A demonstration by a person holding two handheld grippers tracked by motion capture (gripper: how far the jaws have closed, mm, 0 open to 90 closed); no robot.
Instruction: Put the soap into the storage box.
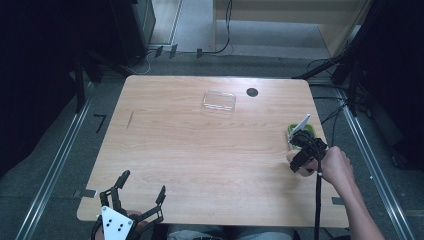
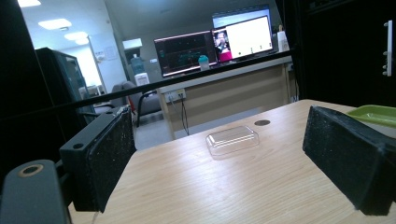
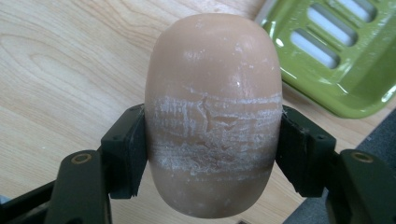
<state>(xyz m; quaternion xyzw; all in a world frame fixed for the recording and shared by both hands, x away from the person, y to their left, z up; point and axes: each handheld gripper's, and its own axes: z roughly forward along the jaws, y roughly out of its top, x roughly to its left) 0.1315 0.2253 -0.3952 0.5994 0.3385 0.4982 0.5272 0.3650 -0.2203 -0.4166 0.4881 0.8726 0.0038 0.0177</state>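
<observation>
Right gripper point(image 3: 212, 154) pinching a tan soap bar point(image 3: 212, 116) beside green soap dish point(image 3: 336, 51); left gripper point(image 2: 233, 163) spread, near bench point(image 1: 200, 165) edge.

Wooden table point(image 1: 200, 150), grey floor point(image 1: 200, 30), monitors point(image 2: 212, 44) on counter, ceiling lights point(image 2: 58, 23) lit

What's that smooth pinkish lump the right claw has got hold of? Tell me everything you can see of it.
It looks like a bar of soap: a rounded, oval, beige-pink block, smooth and slightly glossy. A band of whitish scuffs and scratches crosses its middle, at the height where it is gripped. The right claw is shut on it, one black jaw pressing each side. It is held over the wooden table near the table's right edge, beside a green slotted soap dish. Its underside is hidden.
</observation>
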